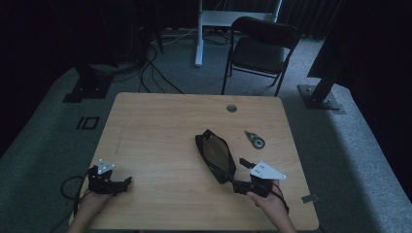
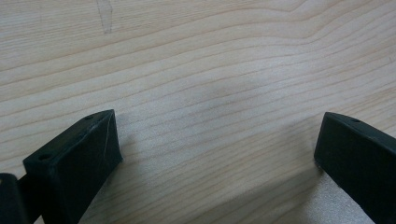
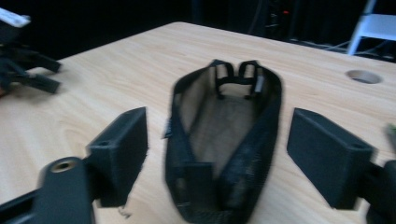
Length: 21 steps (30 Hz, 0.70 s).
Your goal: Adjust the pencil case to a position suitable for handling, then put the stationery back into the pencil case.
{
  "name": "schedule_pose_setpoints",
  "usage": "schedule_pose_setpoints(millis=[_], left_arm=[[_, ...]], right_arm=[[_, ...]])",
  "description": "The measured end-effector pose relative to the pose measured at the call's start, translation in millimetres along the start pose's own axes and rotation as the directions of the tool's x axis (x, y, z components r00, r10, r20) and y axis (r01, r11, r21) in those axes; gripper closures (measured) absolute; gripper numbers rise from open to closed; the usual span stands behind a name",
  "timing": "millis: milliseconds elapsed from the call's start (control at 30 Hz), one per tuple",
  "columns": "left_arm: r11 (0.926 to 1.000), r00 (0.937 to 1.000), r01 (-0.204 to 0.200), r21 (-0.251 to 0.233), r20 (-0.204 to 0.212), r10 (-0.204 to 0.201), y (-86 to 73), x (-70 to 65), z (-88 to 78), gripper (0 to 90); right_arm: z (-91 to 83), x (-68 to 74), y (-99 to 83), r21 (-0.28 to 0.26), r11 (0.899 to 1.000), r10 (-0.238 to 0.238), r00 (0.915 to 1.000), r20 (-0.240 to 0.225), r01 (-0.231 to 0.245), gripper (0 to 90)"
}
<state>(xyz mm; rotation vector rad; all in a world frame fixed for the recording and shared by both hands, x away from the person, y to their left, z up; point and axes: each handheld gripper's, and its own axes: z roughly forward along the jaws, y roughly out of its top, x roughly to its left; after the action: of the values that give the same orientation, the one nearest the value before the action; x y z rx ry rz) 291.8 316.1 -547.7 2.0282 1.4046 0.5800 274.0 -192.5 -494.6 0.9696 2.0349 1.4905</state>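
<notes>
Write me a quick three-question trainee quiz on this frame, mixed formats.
1. True or false: the right gripper has its jaws shut on the black mesh pouch.
2. Multiple choice: what lies between the left gripper's jaws? A) a pen B) bare wooden table C) the pouch
3. Short answer: which small thing lies on the table to the right of the pouch in the high view?

Key: 1. False; the jaws stand open on either side of the pouch's near end. 2. B. 3. A small grey correction-tape-like dispenser.
</notes>
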Motion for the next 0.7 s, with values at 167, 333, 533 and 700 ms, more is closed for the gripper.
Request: schedule_pose_setpoints(millis=[167,333,533,700], left_arm=[[1.0000,1.0000,0.000,0.000,0.000,0.000,0.0,0.0,0.0,0.4],[1.0000,1.0000,0.000,0.000,0.000,0.000,0.0,0.0,0.0,0.5],[1.0000,1.0000,0.000,0.000,0.000,0.000,0.0,0.0,0.0,0.5],[1.0000,1.0000,0.002,-0.001,0.000,-0.002,0.0,-0.1,0.1,0.4]], right_arm=[[-1.4,-9.7,7.3,-0.035,0.999,0.007,0.9986,0.052,-0.005,16.4],[-4.6,-18.4,15.8,-0.068,0.998,0.025,0.9966,0.079,-0.019,13.1],[-4.1,-32.0,22.8,-0.084,0.995,0.057,0.9862,0.156,-0.044,11.6],[-0.1,-45.6,25.6,-0.079,0.996,0.050,0.9859,0.160,-0.038,11.7]])
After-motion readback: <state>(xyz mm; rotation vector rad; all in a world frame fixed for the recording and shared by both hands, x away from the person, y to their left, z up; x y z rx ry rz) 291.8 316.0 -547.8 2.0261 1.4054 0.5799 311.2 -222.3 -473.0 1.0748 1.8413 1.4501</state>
